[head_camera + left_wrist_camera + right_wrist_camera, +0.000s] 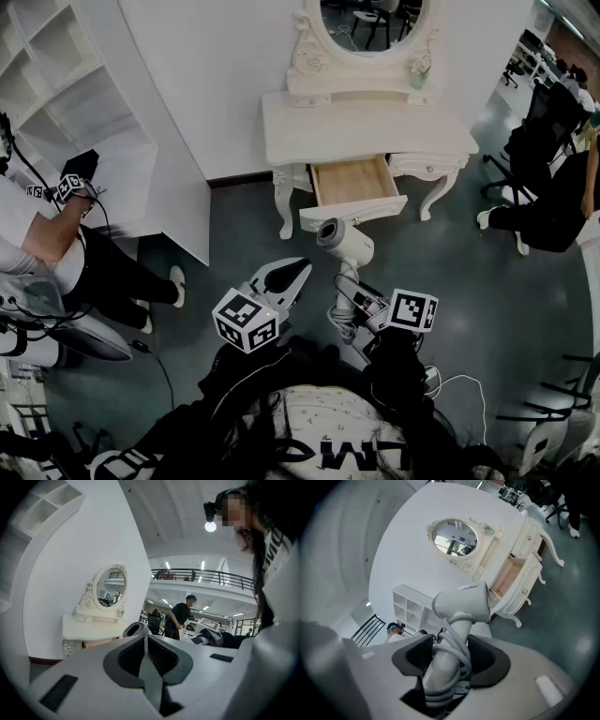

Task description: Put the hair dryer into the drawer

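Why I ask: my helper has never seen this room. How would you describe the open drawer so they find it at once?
Against the white wall stands a cream carved dressing table with an oval mirror. The pale wooden drawer sits under its middle: the only one pulled out, bare inside showing.

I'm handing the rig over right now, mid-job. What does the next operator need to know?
Left gripper: shut, empty.
Right gripper: shut on the hair dryer by its handle, cord wound round it.
Drawer: pulled open under the dressing table, looks empty.
Done: hair dryer is in hand, in the air short of the drawer.
Left: bring it over the drawer, lay it in, let go.
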Motion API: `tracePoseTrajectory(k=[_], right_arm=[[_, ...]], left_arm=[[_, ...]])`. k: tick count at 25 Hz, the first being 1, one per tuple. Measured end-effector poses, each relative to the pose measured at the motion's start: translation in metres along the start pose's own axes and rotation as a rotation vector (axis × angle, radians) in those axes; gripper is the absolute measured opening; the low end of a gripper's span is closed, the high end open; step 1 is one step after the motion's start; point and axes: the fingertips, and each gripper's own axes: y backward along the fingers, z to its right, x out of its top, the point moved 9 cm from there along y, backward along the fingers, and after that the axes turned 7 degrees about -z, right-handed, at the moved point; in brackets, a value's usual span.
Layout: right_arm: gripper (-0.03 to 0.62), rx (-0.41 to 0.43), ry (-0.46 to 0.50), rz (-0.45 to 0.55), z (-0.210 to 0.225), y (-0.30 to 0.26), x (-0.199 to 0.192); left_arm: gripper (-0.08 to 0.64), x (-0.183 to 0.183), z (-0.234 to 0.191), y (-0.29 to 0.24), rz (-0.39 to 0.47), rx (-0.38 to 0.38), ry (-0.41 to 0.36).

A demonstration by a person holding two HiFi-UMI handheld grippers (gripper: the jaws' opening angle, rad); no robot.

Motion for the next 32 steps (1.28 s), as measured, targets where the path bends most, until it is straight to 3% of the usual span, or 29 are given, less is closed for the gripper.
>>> tracePoseTrajectory(k=[24, 30, 32], right_arm=[[0.244, -0.028, -0.031, 0.072, -0.019, -0.038, -0.02], [0.244, -0.048, -0.049, 0.084, -0.017, -0.038, -0.027], [0.244, -0.091, -0.077, 0.089, -0.013, -0.035, -0.027]], left_arm=[[0.002, 0.003, -0.052, 0.026, -0.012, -0.063, 0.007], [0.002, -0.004, -0.059, 0.023, -0.02, -0.087, 0.026], [0.002, -0.006, -0.061, 0.02, -0.021, -0.094, 0.028]])
